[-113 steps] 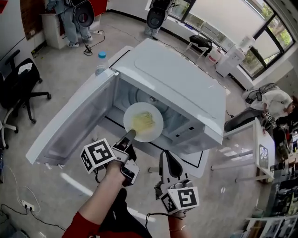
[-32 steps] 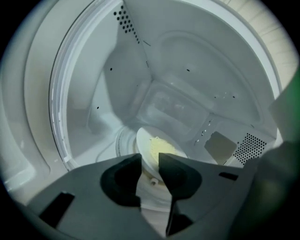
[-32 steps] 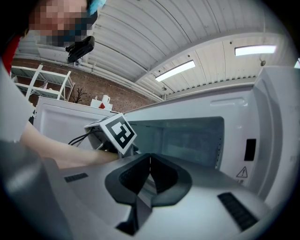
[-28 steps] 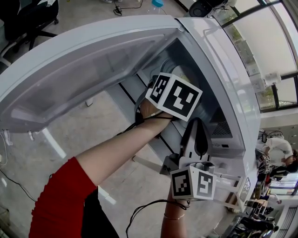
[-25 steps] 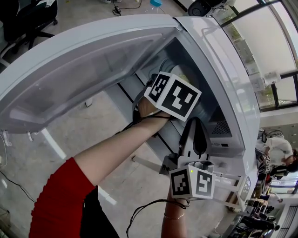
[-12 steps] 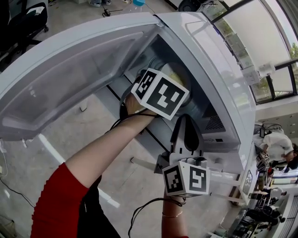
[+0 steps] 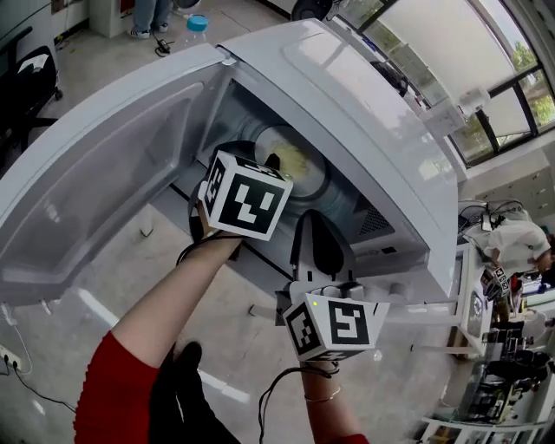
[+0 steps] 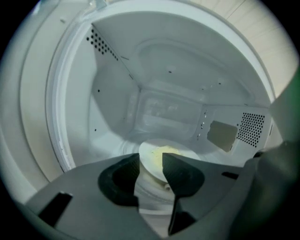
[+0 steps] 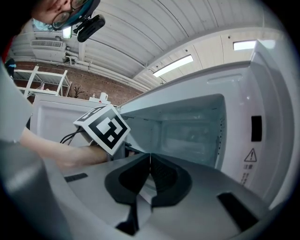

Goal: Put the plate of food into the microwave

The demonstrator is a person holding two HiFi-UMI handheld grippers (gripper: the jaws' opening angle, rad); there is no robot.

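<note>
White plate [image 7: 293,163] of yellowish food sits on the turntable inside the microwave [image 7: 364,104], with the door [image 7: 104,191] swung wide. Left gripper [image 8: 151,159] jaws are opening, pads off the rim, nothing pinched; a second ago it was deeper in at the plate. Right gripper [image 9: 150,159] jaws are together, empty, outside the opening. Placement looks done; pulling out and closing the door likely remain.

A blue-capped bottle [image 7: 198,22] shows at top, a black office chair [image 7: 28,76] far left.
</note>
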